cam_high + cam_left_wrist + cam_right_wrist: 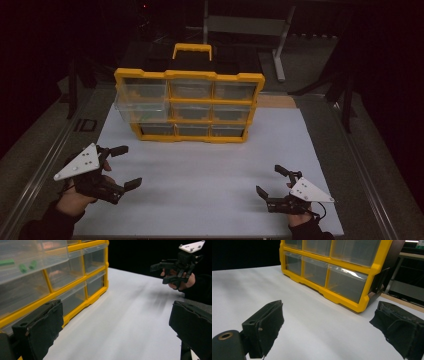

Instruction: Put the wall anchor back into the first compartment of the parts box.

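A yellow organizer [189, 75] with clear drawers stands upright at the back of the white board, its handle on top. One left-column drawer [142, 107] juts out toward me; in the left gripper view it [37, 257] holds small green pieces [22, 267]. My left gripper [127, 166] is open at the front left, short of the organizer, jaws wide in its own view [115, 325] with nothing between them. My right gripper [269, 180] is open at the front right, also empty [329, 327], and faces the organizer's lower right corner [359, 307].
The white board [210, 165] lies on a grey table with metal rails along both sides. A grey metal stand [277, 45] is behind the organizer. From the left gripper view the right gripper [160, 273] is held in a hand across the board.
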